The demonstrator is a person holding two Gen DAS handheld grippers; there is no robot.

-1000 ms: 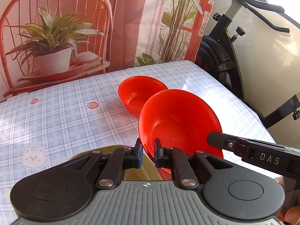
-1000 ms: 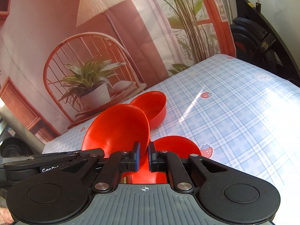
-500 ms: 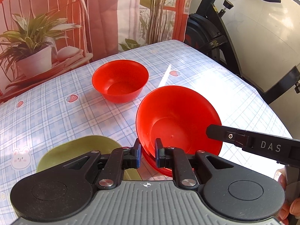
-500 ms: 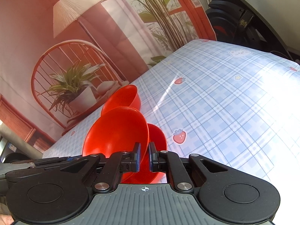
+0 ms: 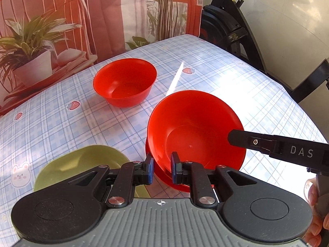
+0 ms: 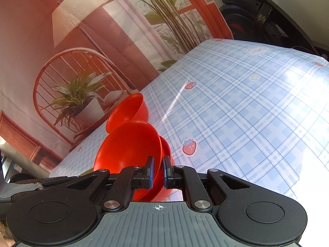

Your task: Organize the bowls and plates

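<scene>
My left gripper (image 5: pixel 162 169) is shut on the near rim of a tilted red bowl (image 5: pixel 195 129). My right gripper (image 6: pixel 158 172) is shut on the opposite rim of the same bowl (image 6: pixel 129 144); its finger (image 5: pixel 267 144) reaches over the rim in the left wrist view. The held bowl sits tilted in a second red dish (image 5: pixel 181 185) beneath it, also seen from the right (image 6: pixel 166 150). A third red bowl (image 5: pixel 124 82) stands farther back on the table, also in the right wrist view (image 6: pixel 131 109). A green plate (image 5: pixel 82 164) lies at near left.
The table has a blue plaid cloth (image 5: pixel 51 123) with strawberry and bear prints. A printed backdrop (image 5: pixel 61 20) hangs behind the far edge. An exercise bike (image 5: pixel 230 30) stands off the far right corner. The table's right edge (image 5: pixel 298 103) drops off.
Both grippers have carried the tilted red bowl down and nearer, over the lower red dish. The far bowl and green plate have come more into view.
</scene>
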